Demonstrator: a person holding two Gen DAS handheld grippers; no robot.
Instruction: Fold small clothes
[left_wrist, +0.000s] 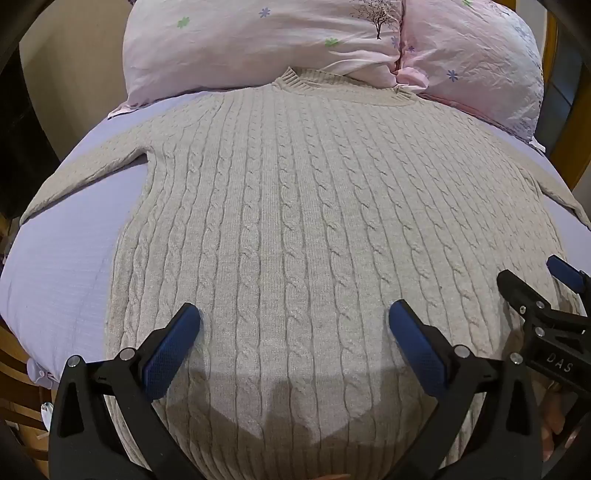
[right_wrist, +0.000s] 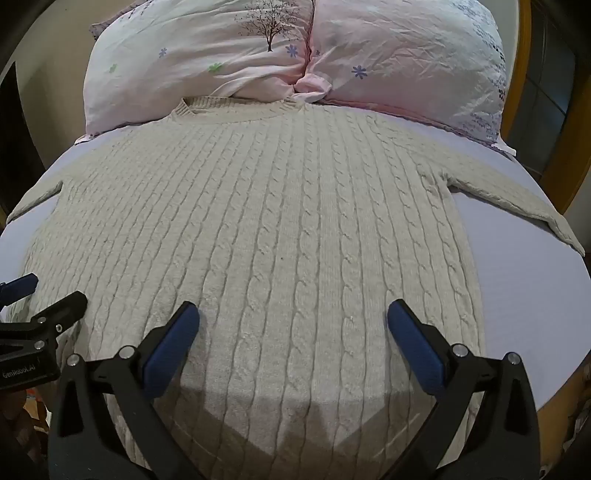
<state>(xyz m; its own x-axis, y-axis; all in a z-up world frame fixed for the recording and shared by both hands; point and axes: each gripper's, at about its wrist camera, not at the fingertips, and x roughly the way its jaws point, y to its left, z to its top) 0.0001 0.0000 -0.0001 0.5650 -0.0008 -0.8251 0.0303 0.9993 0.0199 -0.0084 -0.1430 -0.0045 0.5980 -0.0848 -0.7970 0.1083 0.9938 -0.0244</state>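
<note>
Beige cable-knit sweater lies flat w/ sleeves out across the lavender bed, collar up by the pink pillows, while left gripper & right gripper hover over its hem, both wide open, holding nothing.

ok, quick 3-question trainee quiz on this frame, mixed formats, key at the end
1. True or false: the left tongs are shut on the sweater.
2. Multiple choice: where does the sweater's collar point?
A. toward the pillows
B. toward the cameras
C. off the left side of the bed
3. Fill in: both sleeves lie spread out to the sides on the lavender ____.

Key:
1. False. Both the left and right tongs are open, above the sweater's lower part.
2. A
3. sheet
</note>
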